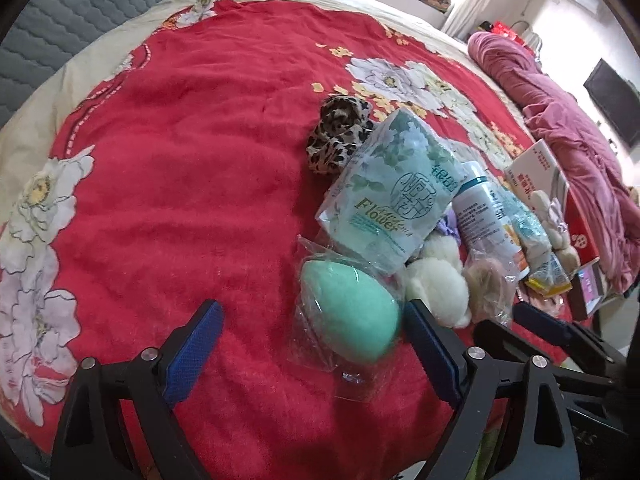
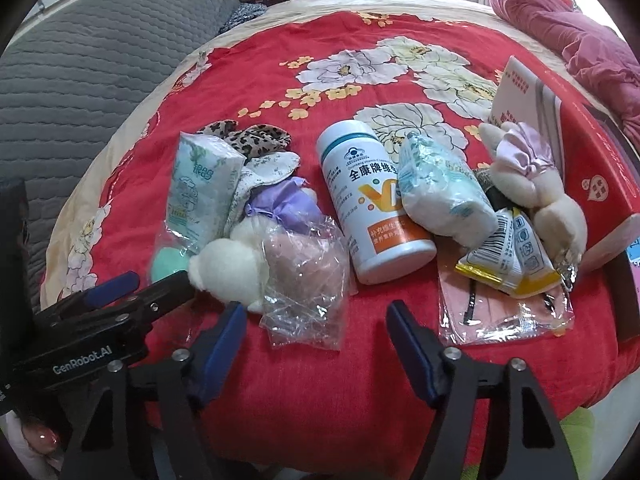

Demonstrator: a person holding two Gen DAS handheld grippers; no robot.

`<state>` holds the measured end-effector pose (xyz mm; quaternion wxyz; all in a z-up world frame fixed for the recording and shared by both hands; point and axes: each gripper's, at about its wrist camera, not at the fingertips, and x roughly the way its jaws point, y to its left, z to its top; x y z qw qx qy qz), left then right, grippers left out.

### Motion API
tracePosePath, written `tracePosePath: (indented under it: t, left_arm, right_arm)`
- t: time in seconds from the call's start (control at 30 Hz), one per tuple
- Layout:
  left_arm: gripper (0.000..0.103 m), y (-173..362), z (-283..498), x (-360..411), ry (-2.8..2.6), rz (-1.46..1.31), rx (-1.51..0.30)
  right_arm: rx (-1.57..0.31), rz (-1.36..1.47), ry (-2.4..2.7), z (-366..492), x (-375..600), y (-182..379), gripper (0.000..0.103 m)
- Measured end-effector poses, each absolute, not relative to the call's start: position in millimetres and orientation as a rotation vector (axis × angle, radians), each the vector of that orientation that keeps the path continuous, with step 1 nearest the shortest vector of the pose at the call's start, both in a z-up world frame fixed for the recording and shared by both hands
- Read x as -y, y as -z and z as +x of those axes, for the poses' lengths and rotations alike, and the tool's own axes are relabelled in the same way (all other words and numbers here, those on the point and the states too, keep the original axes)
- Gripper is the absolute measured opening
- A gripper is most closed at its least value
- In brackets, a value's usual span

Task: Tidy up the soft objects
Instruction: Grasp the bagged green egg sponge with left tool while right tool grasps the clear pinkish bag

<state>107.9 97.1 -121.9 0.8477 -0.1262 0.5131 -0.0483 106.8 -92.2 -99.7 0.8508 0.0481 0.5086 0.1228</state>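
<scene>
While I look down both tools, the bed (image 1: 180,168) fills nearly everything, its red floral blanket (image 2: 280,380) bare and roomy to the left of the pile and crowded toward the right edge, where a red and white box (image 2: 592,184) lies along the side. Beyond the far edge sits a grey quilted cushion (image 2: 80,64), and a pink quilt (image 1: 560,112) is bunched at the right.

Within the pile, a floral tissue pack (image 1: 392,196) leans over a white supplement bottle (image 2: 372,204) lying on its side. Just beside these lie a white plush toy (image 2: 228,268), a second plush with a pink bow (image 2: 524,172), a leopard scrunchie (image 1: 340,136) and a pink item in clear wrap (image 2: 308,264).

My left tool (image 1: 312,340) stands released and wide, its blue fingers (image 1: 196,344) either side of the bagged green sponge egg (image 1: 348,312) without pressing it. My right tool (image 2: 316,344) is also unclenched, narrower, over bare blanket near the front edge, nothing between its fingers.
</scene>
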Motion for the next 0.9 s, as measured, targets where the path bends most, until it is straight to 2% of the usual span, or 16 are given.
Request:
tracePosePath:
  t: [0.03, 0.1, 0.23, 0.3, 0.67, 0.9]
  left_arm:
    - [0.088, 122, 109, -97, 0.108, -0.270, -1.082]
    - [0.078, 121, 109, -97, 0.129, -0.278, -1.079]
    - [0.065, 119, 110, -92, 0.167, -0.293, -1.081]
    - [0.054, 120, 110, -91, 0.188, -0.310, -1.085]
    - [0.049, 112, 107, -87, 0.198, -0.295, -1.066]
    - [0.049, 89, 94, -88, 0.182, -0.276, -1.021]
  right_arm:
    - [-1.074, 0.099, -0.257, 108, 91, 101, 0.067]
    - [-1.078, 0.107, -0.256, 111, 90, 103, 0.062]
    - [-1.072, 0.105, -0.262, 115, 86, 105, 0.048]
    - [-1.065, 0.099, -0.255, 115, 84, 106, 0.045]
    - [-1.017, 0.096, -0.295, 106, 88, 91, 0.044]
    - [-0.999, 0.109, -0.293, 98, 97, 80, 0.044]
